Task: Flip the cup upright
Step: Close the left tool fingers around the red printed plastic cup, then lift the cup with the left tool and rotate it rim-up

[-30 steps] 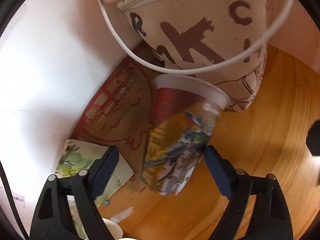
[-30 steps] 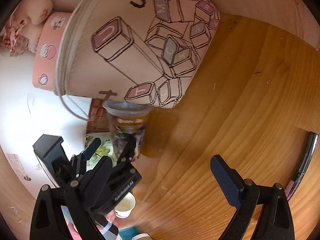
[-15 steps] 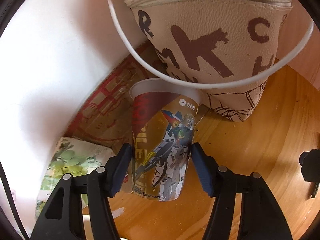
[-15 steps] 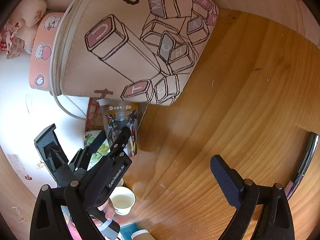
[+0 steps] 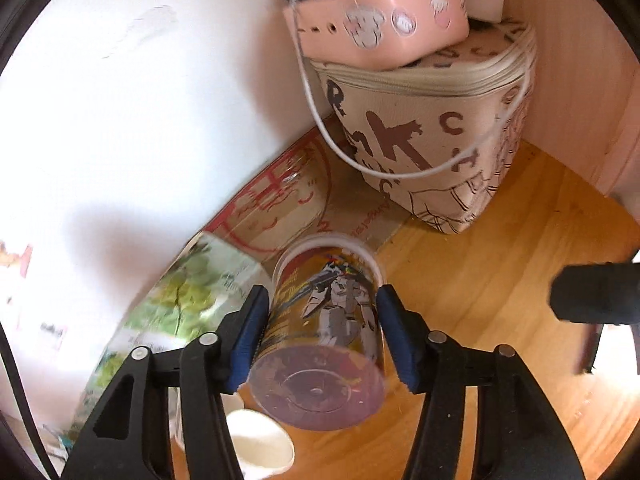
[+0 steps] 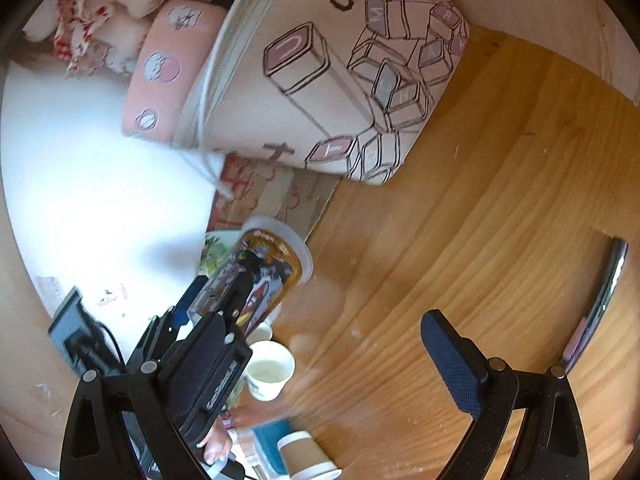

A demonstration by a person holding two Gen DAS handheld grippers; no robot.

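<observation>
A clear plastic cup [image 5: 324, 336] printed with a robot figure is clamped between the blue pads of my left gripper [image 5: 320, 336]. It is lifted off the wooden table and tilted, its round base towards the camera and its rim pointing away. In the right wrist view the same cup [image 6: 268, 276] shows at the left, held tilted above the table by the left gripper. My right gripper [image 6: 320, 368] is open and empty over the wooden table [image 6: 480, 220].
A cream zip bag [image 5: 432, 132] with a pink case [image 5: 380, 24] on top stands at the back by the wall. A cardboard sheet [image 5: 280, 200] and a green-print packet [image 5: 180, 300] lie at the left. Small paper cups [image 6: 268, 372] stand near the front.
My left gripper has lifted the cup and pulled it back from the bag, and tipped it so that its base now faces the camera. The right gripper has stayed open.
</observation>
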